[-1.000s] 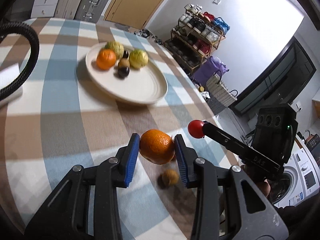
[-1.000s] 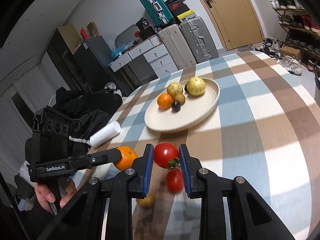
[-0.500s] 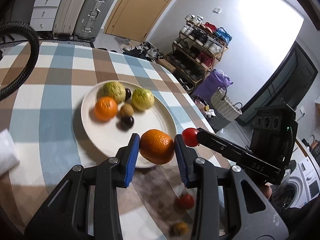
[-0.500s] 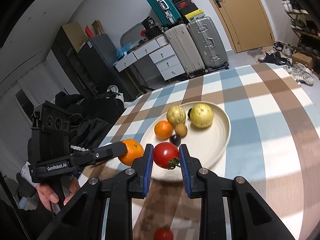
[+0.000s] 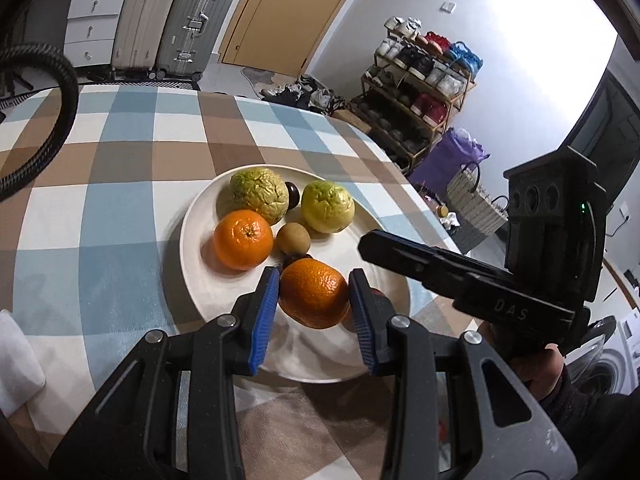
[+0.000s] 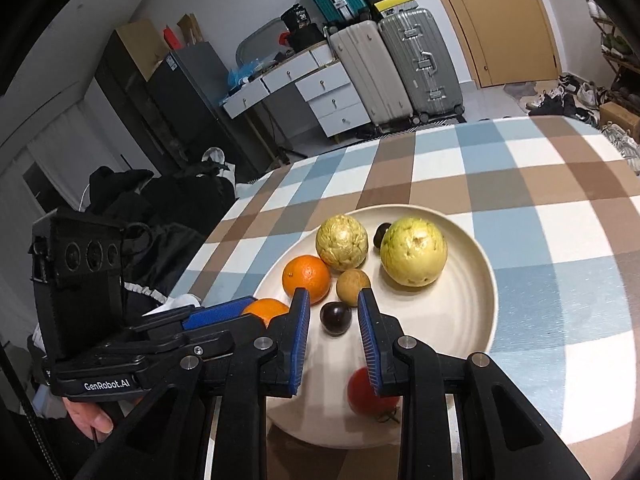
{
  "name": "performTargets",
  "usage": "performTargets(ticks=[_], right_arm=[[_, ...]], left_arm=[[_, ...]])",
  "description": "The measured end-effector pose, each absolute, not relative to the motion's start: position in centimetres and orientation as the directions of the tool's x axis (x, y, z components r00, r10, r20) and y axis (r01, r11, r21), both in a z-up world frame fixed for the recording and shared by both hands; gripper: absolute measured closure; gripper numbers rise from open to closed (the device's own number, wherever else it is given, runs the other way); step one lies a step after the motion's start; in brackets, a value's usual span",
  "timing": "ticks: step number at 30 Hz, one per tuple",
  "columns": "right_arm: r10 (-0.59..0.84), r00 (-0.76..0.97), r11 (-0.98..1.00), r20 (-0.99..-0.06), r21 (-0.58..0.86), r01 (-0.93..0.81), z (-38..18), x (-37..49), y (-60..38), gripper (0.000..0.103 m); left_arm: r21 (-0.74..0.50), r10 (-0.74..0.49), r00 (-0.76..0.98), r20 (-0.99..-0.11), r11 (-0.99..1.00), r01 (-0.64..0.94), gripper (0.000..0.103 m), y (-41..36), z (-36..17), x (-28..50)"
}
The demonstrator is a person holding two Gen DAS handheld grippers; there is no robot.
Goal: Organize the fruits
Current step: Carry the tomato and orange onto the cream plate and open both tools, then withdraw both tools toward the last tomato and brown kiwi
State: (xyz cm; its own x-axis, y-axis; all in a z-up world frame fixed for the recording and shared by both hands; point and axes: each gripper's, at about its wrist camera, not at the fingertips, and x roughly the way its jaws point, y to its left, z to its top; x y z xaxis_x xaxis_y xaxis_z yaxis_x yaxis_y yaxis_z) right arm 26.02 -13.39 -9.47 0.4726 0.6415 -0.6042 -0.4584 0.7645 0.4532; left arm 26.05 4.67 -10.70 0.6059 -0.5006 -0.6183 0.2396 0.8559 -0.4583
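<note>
Landmark: cream plate (image 5: 192, 240) on my checked tablecloth (image 5: 120, 200).

- My left gripper (image 5: 314, 300): blue pads pinching an orange (image 5: 314, 298), held over the plate's near part.
- My right gripper (image 6: 332, 320): jaws spread, nothing between them. A red tomato (image 6: 366, 396), blurred, sits on the plate's near part, partly behind the right-hand finger.
- On the plate, far side: a wrinkled green-yellow fruit (image 5: 259, 195) and a smoother yellow-green fruit (image 5: 327, 206), with a small dark fruit (image 5: 293, 195) between them.
- On the plate, centre: a second orange (image 5: 243, 239), just beside it a small brown fruit (image 5: 293, 238), and nearer me another dark round fruit (image 6: 335, 317).
- Beyond the plate's left rim: a white roll (image 5: 16, 360), at the frame's edge.
</note>
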Motion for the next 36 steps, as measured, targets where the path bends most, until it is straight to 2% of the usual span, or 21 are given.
performTargets(ticks=[4,5,7,9,12,15,17,21,23,24,28,32,36], right_arm=[[0.636,0.468,0.77,-0.613,0.466,-0.436,-10.3,26.5,-13.8,0.076],[0.634,0.472,0.773,-0.613,0.469,-0.428,-10.4,26.5,-14.0,0.076],[0.634,0.481,0.773,-0.605,0.479,-0.415,-10.2,26.5,-14.5,0.076],[0.637,0.492,0.771,-0.593,0.485,-0.413,-9.6,26.3,-14.9,0.076],[0.628,0.514,0.778,-0.585,0.479,-0.406,-8.7,25.6,-15.5,0.075],[0.624,0.536,0.78,-0.569,0.488,-0.392,-7.7,24.5,-16.4,0.071],[0.619,0.551,0.784,-0.56,0.486,-0.386,-7.2,23.6,-17.0,0.064],[0.612,0.577,0.789,-0.541,0.473,-0.393,-5.9,21.4,-17.9,0.06],[0.606,0.591,0.793,-0.532,0.462,-0.397,-5.2,20.2,-18.2,0.052],[0.603,0.6,0.795,-0.525,0.455,-0.4,-4.8,19.6,-18.4,0.052],[0.594,0.626,0.802,-0.506,0.43,-0.414,-3.6,17.0,-18.8,0.05],[0.587,0.658,0.806,-0.473,0.415,-0.421,-2.9,14.3,-19.3,0.033],[0.57,0.684,0.819,-0.454,0.381,-0.429,-2.5,11.6,-19.6,0.029]], left_arm=[[-0.41,-0.446,0.634,-0.631,0.886,0.216,0.069,4.3,-10.9,26.6],[-0.411,-0.448,0.634,-0.631,0.886,0.217,0.067,4.3,-10.9,26.6],[-0.398,-0.433,0.637,-0.637,0.893,0.209,0.054,4.2,-10.8,26.6],[-0.398,-0.427,0.645,-0.634,0.895,0.202,0.054,4.3,-10.6,26.3],[-0.377,-0.401,0.656,-0.639,0.907,0.187,0.048,4.1,-10.0,25.6],[-0.35,-0.379,0.67,-0.639,0.918,0.186,0.043,3.6,-9.2,24.3],[-0.326,-0.358,0.683,-0.637,0.928,0.183,0.04,3.3,-8.5,23.3],[-0.286,-0.324,0.713,-0.622,0.941,0.179,0.03,2.5,-6.9,21.1],[-0.281,-0.318,0.722,-0.614,0.943,0.177,0.025,2.2,-6.2,20.0],[-0.277,-0.315,0.727,-0.61,0.944,0.177,0.024,2.0,-5.9,19.5],[-0.236,-0.281,0.746,-0.604,0.957,0.169,0.021,1.0,-4.8,17.3],[-0.191,-0.244,0.754,-0.61,0.969,0.158,0.021,-0.2,-4.3,14.8],[-0.192,-0.243,0.75,-0.615,0.969,0.157,0.019,-0.6,-4.3,13.0]])
